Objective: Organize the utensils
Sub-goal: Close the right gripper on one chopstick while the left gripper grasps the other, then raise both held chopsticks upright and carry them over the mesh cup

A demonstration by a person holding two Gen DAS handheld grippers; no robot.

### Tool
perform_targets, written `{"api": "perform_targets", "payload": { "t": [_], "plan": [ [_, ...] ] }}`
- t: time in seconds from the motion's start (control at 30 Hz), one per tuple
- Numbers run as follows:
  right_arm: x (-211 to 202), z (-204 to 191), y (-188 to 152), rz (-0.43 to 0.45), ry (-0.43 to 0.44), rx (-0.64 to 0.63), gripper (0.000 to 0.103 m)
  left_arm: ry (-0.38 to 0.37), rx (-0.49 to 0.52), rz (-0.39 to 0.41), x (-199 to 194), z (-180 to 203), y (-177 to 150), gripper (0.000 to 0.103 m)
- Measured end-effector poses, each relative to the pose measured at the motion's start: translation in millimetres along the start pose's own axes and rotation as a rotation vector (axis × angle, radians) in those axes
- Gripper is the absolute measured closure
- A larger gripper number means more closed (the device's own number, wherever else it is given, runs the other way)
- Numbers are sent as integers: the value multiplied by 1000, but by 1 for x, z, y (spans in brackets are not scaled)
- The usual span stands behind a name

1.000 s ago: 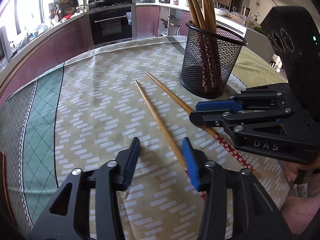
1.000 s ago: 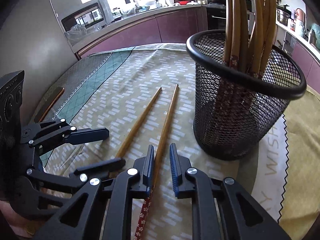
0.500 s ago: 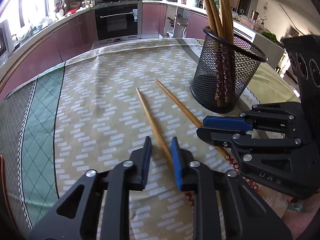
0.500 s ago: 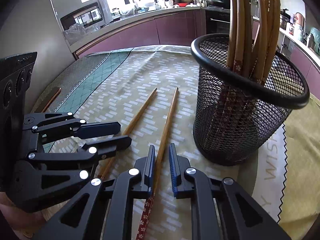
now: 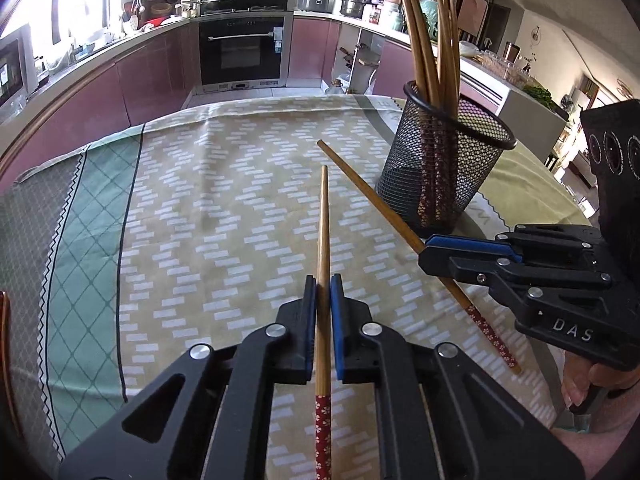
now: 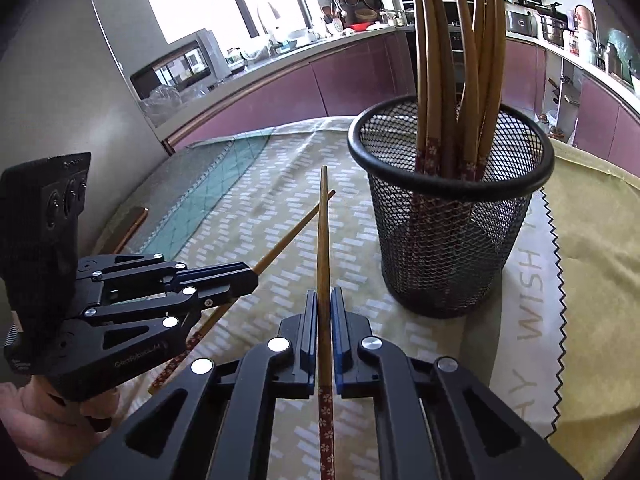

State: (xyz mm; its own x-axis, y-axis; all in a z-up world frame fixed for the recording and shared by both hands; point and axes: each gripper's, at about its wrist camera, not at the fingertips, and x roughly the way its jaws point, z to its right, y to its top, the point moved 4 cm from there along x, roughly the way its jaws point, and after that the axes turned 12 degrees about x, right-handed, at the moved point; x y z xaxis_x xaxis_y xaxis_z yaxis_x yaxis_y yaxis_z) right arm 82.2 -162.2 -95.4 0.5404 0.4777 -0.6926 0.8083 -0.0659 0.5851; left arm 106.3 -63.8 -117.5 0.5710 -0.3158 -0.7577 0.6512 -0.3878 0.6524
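Two wooden chopsticks with red flowered ends are held over the patterned tablecloth. My left gripper (image 5: 323,280) is shut on one chopstick (image 5: 323,220), lifted and pointing forward. My right gripper (image 6: 323,294) is shut on the other chopstick (image 6: 323,220), also lifted. Each gripper shows in the other's view: the right gripper (image 5: 436,254) holding its chopstick (image 5: 368,196), and the left gripper (image 6: 248,278) holding its chopstick (image 6: 292,236). A black mesh holder (image 5: 444,168) with several chopsticks stands to the right, and in the right wrist view the holder (image 6: 452,208) is just ahead on the right.
The tablecloth (image 5: 200,220) has a green band on the left. The table's edge and a wooden chair back (image 5: 4,340) lie at far left. Kitchen counters and an oven (image 5: 240,52) stand behind the table.
Both grippers have closed on their chopsticks and lifted them off the cloth. The left gripper was open a second ago, then narrowed and shut.
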Motion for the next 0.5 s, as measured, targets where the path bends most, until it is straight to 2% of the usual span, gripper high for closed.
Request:
{"api": "perform_targets", "payload": {
  "t": [0.23,0.5],
  "plan": [
    [-15,-6,-1,19,64,-1,97,-29,-12,35,-16,1,0,95],
    [-28,-7,-2,42,86,-3,97,-51,-16,69,-30,3,4,95]
  ]
}}
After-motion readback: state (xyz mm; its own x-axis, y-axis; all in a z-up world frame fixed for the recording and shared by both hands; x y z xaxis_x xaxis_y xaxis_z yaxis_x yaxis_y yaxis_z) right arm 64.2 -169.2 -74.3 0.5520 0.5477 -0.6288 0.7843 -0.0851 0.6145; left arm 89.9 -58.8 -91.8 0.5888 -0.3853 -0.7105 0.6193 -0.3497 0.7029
